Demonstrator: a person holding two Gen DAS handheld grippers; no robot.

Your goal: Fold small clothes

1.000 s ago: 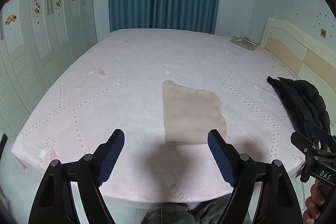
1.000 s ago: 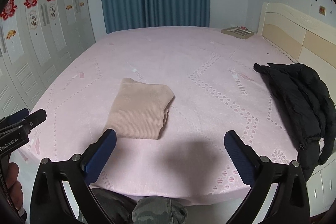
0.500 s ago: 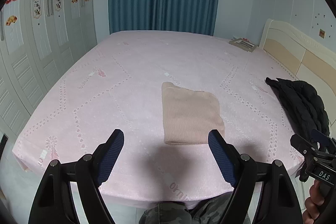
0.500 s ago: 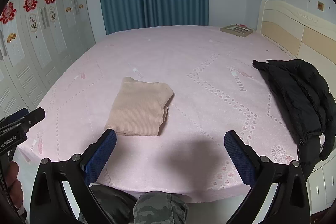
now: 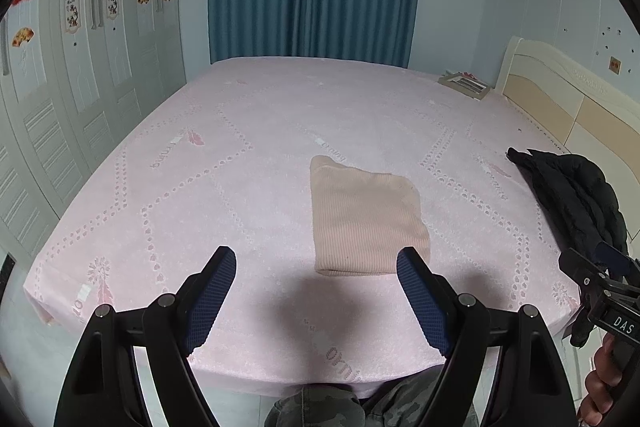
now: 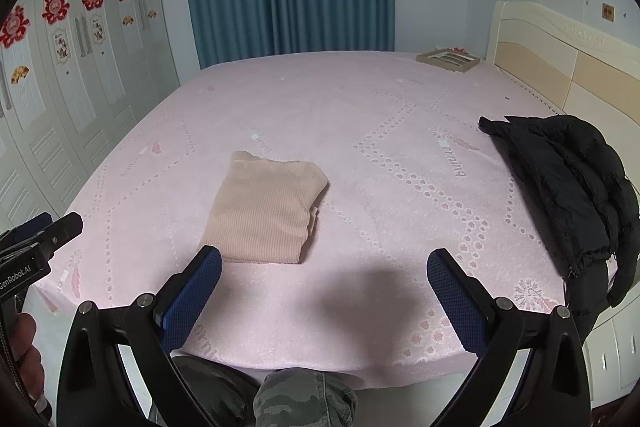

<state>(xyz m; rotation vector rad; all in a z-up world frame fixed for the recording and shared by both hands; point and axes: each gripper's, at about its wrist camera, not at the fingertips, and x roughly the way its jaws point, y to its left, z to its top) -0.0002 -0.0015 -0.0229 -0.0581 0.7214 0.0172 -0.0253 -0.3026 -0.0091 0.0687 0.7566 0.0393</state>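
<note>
Through the left wrist view, my left hand-held gripper (image 5: 316, 269) hung wide open and empty short of the folded beige knit garment (image 5: 366, 217) on the pink bed (image 5: 160, 195); a careless nudge could have undone the fold. Through the right wrist view, my right hand-held gripper (image 6: 324, 269) gaped empty too, and reaching sideways risked snagging the black jacket (image 6: 568, 187).

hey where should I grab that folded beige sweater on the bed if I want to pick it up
Probably the sweater's right edge, coming from the right with the right gripper. The layers show stacked there, so one pinch could catch them all; the left edge looks like a smooth fold.
</note>
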